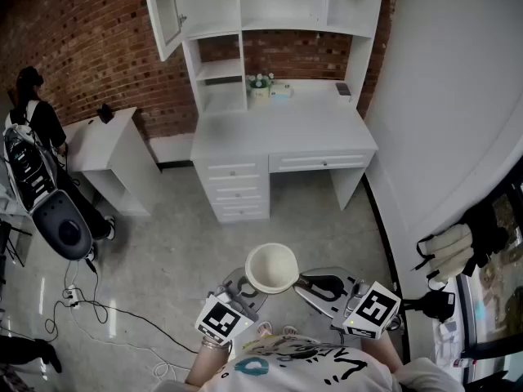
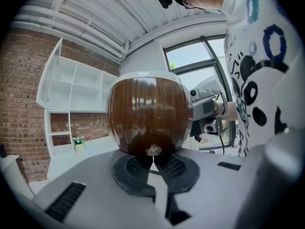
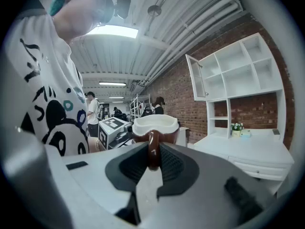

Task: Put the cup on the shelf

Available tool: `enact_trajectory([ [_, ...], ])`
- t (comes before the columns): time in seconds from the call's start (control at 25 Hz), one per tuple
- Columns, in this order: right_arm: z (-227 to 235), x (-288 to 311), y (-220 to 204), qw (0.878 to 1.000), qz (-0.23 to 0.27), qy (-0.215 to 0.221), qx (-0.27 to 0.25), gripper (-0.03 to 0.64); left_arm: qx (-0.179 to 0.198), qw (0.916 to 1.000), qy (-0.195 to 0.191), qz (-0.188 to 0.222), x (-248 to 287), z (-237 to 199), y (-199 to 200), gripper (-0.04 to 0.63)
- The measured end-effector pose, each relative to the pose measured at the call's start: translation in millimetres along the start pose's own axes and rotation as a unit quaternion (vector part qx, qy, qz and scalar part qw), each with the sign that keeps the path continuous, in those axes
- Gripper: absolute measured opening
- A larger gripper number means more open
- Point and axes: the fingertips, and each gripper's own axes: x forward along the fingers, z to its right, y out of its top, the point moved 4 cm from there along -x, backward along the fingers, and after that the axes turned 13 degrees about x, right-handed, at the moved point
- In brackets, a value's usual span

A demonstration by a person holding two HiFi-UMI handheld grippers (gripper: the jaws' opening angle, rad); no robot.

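Observation:
A cup (image 1: 272,268), white inside and glossy brown outside, is held upright at chest height between the two grippers, over the floor in front of the white desk (image 1: 278,133). My right gripper (image 1: 307,285) is shut on the cup's brown handle (image 3: 152,149), with the white rim (image 3: 155,125) just beyond the pads. My left gripper (image 1: 245,289) has its jaws together, and its tips (image 2: 152,156) rest against the lower wall of the cup (image 2: 150,116). The white shelf unit (image 1: 270,6) stands on the desk, its compartments bare.
A small potted plant (image 1: 260,84) and a pale box sit at the back of the desk. To the left are a white side table (image 1: 106,137), a person (image 1: 37,113), black equipment (image 1: 61,223) and floor cables (image 1: 82,309). A white wall (image 1: 458,96) runs along the right.

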Motion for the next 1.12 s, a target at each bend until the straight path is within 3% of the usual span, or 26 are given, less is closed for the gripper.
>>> enact_trajectory([
  [0.6,-13,-13,-6,1.000,-0.008,-0.004,0.002,0.061,-0.008,1.0000,-0.003,-0.001,-4,19,5,0.017],
  [1.12,-13,22,2,1.000,-0.008,-0.005,0.010,0.061,-0.013,0.9999,-0.008,-0.002,-22,-9,-7,0.017],
])
